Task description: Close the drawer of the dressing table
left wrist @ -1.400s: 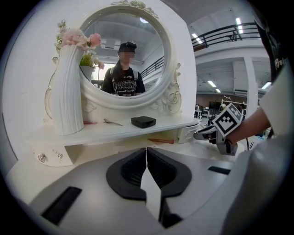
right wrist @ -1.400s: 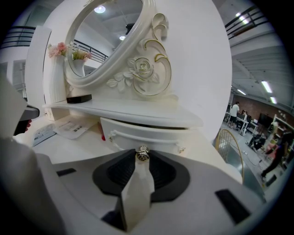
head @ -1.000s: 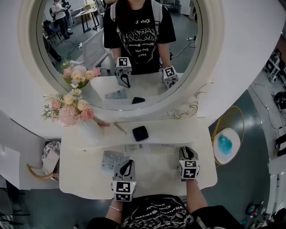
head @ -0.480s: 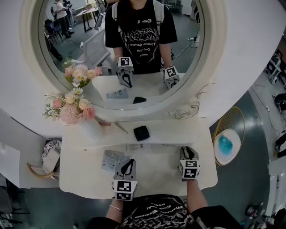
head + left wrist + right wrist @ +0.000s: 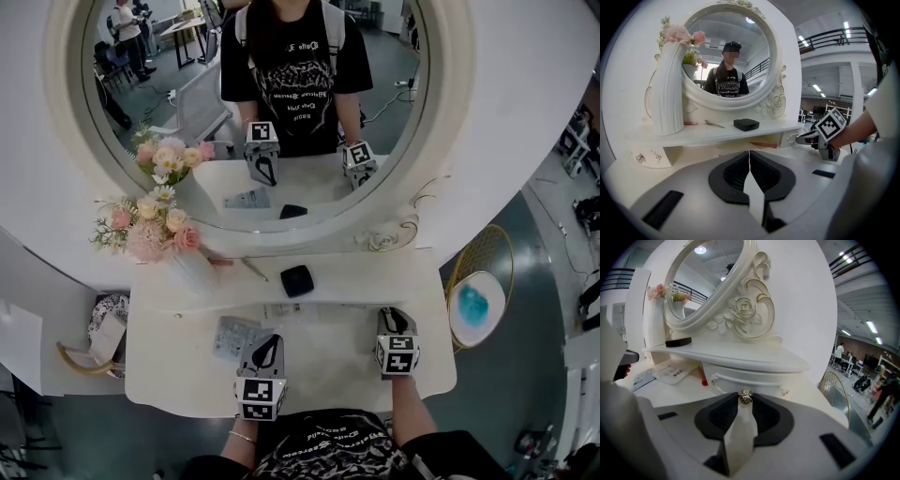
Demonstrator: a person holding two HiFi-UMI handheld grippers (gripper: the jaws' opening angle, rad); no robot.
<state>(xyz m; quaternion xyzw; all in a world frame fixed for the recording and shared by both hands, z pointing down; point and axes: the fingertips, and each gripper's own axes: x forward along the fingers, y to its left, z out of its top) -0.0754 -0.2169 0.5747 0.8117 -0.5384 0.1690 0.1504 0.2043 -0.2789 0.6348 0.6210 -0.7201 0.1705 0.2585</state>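
The dressing table's small right drawer [image 5: 754,380] sits under the upper shelf [image 5: 726,355], and its front stands a little forward of the shelf edge. My right gripper [image 5: 745,399] is shut on the drawer's small metal knob [image 5: 746,396], which is pinched between the jaw tips. In the head view the right gripper [image 5: 395,317] reaches under the shelf at the table's right. The left gripper view shows it at the drawer [image 5: 793,137] too. My left gripper [image 5: 750,155] is shut with nothing in it and hovers over the tabletop [image 5: 319,361] near its front edge.
On the shelf stand a white vase of flowers [image 5: 187,267], a black box [image 5: 296,279] and a hair clip [image 5: 251,269]. Leaflets [image 5: 234,336] and a red stick [image 5: 703,377] lie on the tabletop. A round side table [image 5: 473,305] stands to the right, a basket [image 5: 94,352] to the left.
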